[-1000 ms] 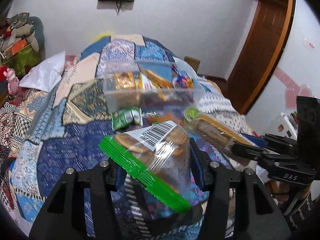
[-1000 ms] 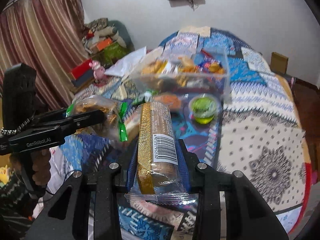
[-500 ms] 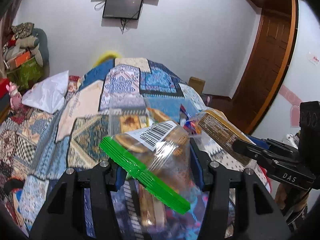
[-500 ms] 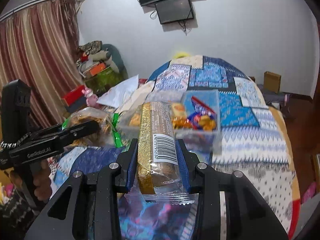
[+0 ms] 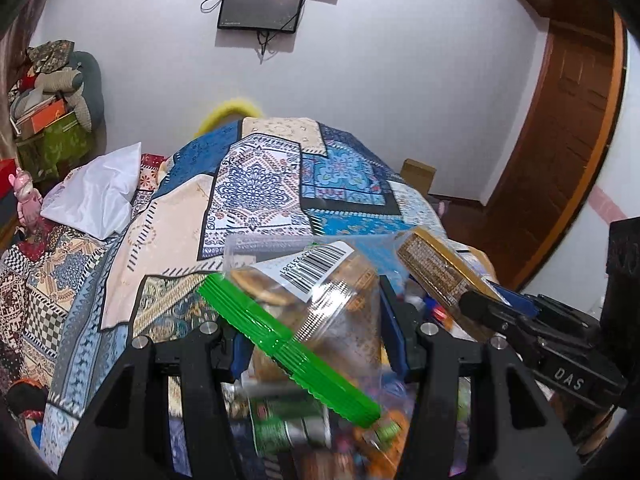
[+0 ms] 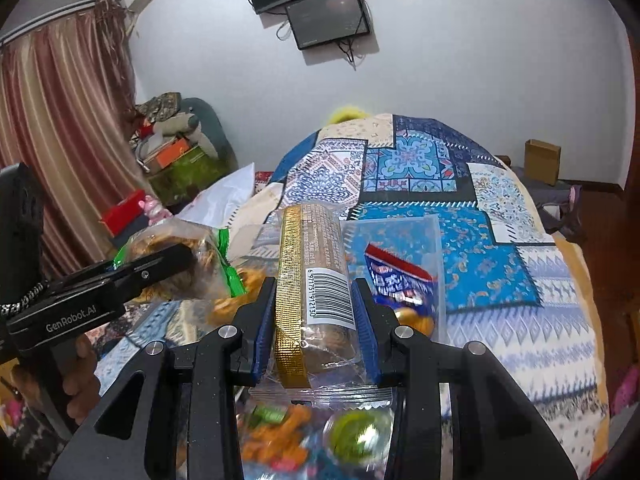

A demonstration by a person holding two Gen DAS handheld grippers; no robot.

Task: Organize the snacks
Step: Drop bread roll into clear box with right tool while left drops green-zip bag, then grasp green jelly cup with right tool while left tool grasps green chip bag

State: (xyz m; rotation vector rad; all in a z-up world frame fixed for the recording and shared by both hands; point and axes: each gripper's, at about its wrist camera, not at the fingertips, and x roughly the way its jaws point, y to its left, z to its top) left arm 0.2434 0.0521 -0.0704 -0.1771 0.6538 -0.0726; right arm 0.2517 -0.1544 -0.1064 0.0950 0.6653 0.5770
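My left gripper [image 5: 316, 332] is shut on a clear cookie bag [image 5: 320, 300] with a green zip strip and a barcode label. My right gripper [image 6: 314, 320] is shut on a long gold-edged biscuit pack [image 6: 310, 264]. Both are held above a clear plastic bin [image 6: 416, 236] on the patchwork bed. The bin holds a red-and-blue candy bag [image 6: 396, 280] and orange snacks. The biscuit pack [image 5: 436, 272] and right gripper [image 5: 504, 312] show at the right of the left wrist view. The cookie bag [image 6: 188, 248] and left gripper [image 6: 120, 280] show at the left of the right wrist view.
Loose snacks lie blurred under the grippers, among them a green jelly cup [image 6: 356, 432] and a green packet [image 5: 288, 428]. A white pillow [image 5: 96, 196] lies at the bed's left. A cardboard box [image 6: 542, 160] stands by the far wall. A wooden door [image 5: 560, 120] is at the right.
Both grippers have risen and moved forward with their packs, from over the loose snacks to over the clear bin. The views have tilted up toward the wall.
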